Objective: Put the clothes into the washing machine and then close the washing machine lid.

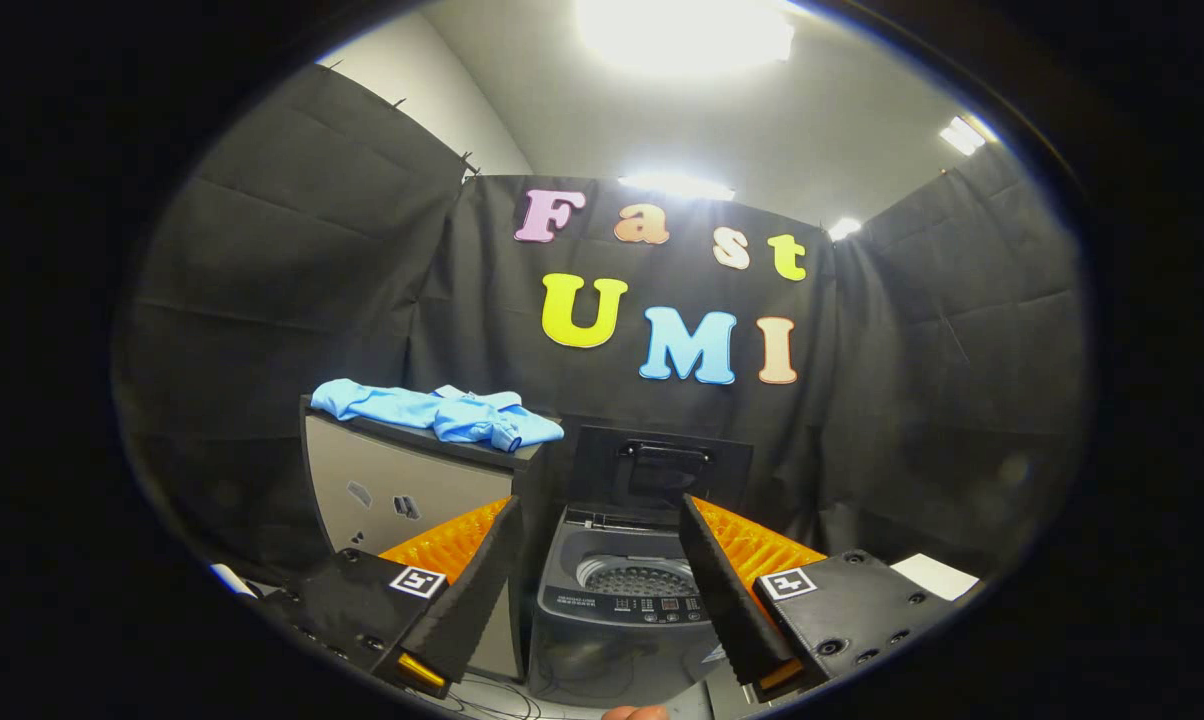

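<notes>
The blue clothes (pixel 440 411) lie crumpled on the cabinet (pixel 402 490) beyond my left finger; soft and light, best pinched at a raised fold. My gripper (pixel 597 520) is spread wide, holding nothing. Between the fingers sits the washing machine (pixel 627 590), lid (pixel 662 465) up, its drum bottom half hidden.
</notes>
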Demonstrator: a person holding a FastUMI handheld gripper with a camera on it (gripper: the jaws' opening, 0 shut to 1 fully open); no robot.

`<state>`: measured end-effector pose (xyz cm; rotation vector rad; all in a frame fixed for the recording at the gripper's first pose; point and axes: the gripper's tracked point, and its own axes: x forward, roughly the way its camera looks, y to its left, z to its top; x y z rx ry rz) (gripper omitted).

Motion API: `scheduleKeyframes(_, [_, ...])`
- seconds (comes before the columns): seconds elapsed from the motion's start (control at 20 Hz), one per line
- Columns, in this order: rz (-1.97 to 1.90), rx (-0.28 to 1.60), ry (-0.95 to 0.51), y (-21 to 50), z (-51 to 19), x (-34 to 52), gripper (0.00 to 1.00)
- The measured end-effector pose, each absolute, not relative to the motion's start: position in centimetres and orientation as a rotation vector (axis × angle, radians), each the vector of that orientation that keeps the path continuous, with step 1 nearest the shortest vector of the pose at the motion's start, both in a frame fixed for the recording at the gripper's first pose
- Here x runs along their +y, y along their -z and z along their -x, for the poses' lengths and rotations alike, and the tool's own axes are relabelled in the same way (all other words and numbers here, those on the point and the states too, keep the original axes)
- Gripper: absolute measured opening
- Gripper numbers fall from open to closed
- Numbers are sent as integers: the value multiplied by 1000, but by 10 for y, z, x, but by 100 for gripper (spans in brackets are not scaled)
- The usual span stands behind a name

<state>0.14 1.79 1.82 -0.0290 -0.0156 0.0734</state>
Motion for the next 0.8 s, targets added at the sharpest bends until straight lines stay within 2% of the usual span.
scheduleKeyframes(0.55, [3, -45, -151, -94, -52, 48, 98])
scheduleKeyframes(0.8, [-14, 46, -264, -113, -89, 88, 98])
